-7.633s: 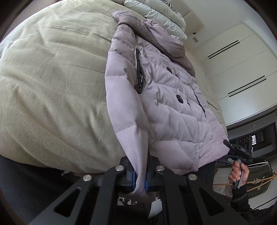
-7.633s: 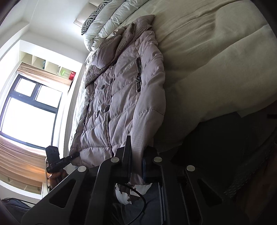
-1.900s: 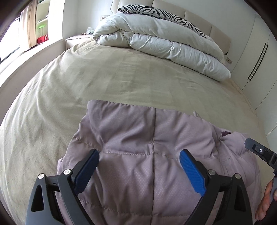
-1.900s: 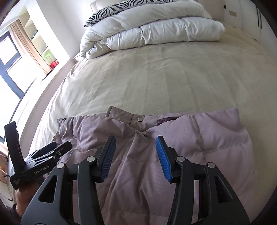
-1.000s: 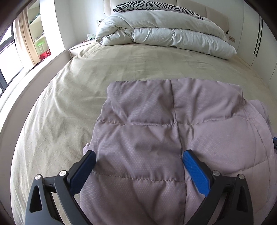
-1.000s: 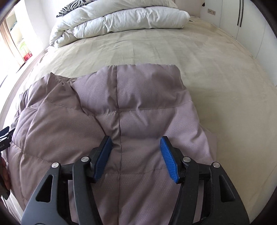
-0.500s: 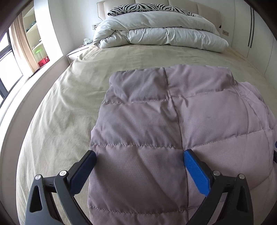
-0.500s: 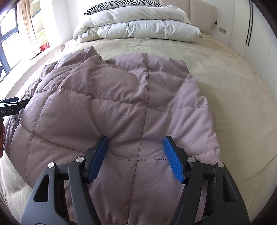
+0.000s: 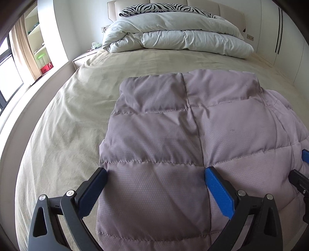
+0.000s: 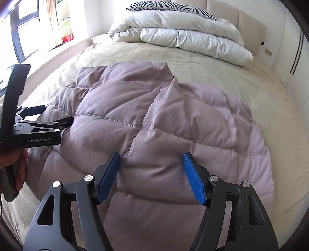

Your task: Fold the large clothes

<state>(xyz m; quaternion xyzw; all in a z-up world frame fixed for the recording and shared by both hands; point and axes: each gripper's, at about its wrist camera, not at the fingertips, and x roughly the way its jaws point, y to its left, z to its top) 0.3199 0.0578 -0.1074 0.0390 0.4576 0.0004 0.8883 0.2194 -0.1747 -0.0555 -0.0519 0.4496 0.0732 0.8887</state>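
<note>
A mauve quilted puffer jacket [image 9: 193, 135] lies folded on the beige bed [image 9: 67, 115], its back panel up. My left gripper [image 9: 156, 171] is open wide just above the jacket's near left part, with nothing gripped. My right gripper [image 10: 151, 155] hovers over the near middle of the jacket [image 10: 154, 119]. Its jaws are opening and only loose fabric lies below them. The left gripper [image 10: 58, 114] also shows from the side at the jacket's left edge, held by a hand [image 10: 17, 168]. The right gripper [image 9: 301, 166] peeks in at the far right.
A folded white duvet [image 9: 173, 38] and a zebra pillow [image 9: 164, 7] lie at the headboard. A nightstand [image 9: 83, 58] and window are on the left, white wardrobe doors [image 10: 297, 54] on the right. Bare sheet surrounds the jacket.
The right gripper has swung across the jacket and rolled, its jaws spreading wider. The left gripper now shows at the left of its view. The left gripper has hardly moved.
</note>
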